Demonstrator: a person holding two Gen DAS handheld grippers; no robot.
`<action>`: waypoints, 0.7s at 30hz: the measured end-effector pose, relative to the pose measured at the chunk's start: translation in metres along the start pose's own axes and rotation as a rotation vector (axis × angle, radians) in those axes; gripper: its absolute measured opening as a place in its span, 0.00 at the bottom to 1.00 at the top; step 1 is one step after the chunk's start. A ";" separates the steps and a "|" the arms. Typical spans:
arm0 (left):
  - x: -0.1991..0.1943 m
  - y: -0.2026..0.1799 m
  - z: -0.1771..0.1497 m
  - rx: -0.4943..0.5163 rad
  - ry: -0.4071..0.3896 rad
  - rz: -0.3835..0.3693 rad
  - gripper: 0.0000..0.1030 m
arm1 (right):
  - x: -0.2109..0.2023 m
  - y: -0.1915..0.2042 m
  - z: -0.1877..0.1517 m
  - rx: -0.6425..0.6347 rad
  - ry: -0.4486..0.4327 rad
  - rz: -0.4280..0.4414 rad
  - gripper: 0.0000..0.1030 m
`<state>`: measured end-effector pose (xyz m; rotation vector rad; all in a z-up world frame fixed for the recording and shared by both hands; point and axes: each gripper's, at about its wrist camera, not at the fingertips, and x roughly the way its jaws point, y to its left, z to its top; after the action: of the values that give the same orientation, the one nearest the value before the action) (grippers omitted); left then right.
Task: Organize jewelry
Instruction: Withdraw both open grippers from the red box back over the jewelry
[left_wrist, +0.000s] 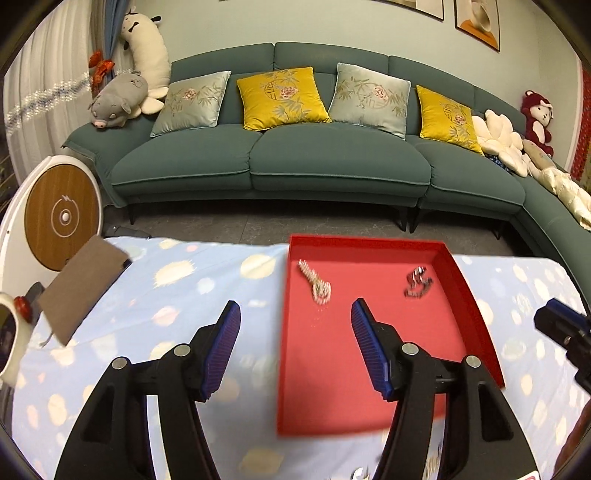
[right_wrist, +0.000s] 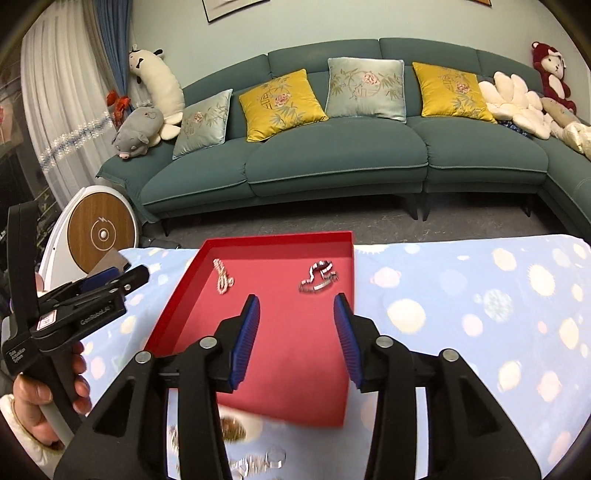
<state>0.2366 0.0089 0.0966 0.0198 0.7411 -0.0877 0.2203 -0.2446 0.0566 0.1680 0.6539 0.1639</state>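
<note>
Both claws over the worktop, which is draped in a pale blue spotted cloth (right_wrist: 461, 295). Red tray (left_wrist: 469, 295) sits ahead, shallow-walled, open side toward me.

Left claw (left_wrist: 295, 321): jaws parted about halfway, nothing between the pads; its right finger hangs over the tray's left part, its left finger over the cloth. Right claw (right_wrist: 297, 314): jaws parted somewhat less, also empty, above the tray's near-right area.

In the tray, two pieces lie well apart: a pale chain bracelet (right_wrist: 222, 280) toward the far left, a silver-and-dark bracelet (right_wrist: 318, 281) toward the far right. Both rest flat on the tray floor, clear of the walls.

More jewelry (right_wrist: 255, 461) lies on the cloth just below the tray's near edge, blurred; I think a clear ring and a beaded piece, not certain.

My read: next step is fetching from that near pile. To do it well, tilt a claw down steeply, keep jaws wide enough to straddle one piece, pinch low against the cloth without bunching it, and set it in the tray's bare middle.
</note>
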 end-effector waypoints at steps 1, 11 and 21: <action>-0.009 0.002 -0.007 0.002 0.004 -0.002 0.58 | -0.010 0.001 -0.004 -0.001 -0.001 0.004 0.44; -0.063 0.014 -0.094 -0.048 0.062 0.005 0.64 | -0.072 0.003 -0.082 0.060 0.049 0.016 0.50; -0.061 -0.006 -0.163 -0.038 0.138 -0.049 0.64 | -0.068 0.012 -0.155 0.010 0.146 0.009 0.51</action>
<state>0.0817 0.0155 0.0175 -0.0291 0.8807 -0.1196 0.0705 -0.2310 -0.0218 0.1694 0.7995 0.1831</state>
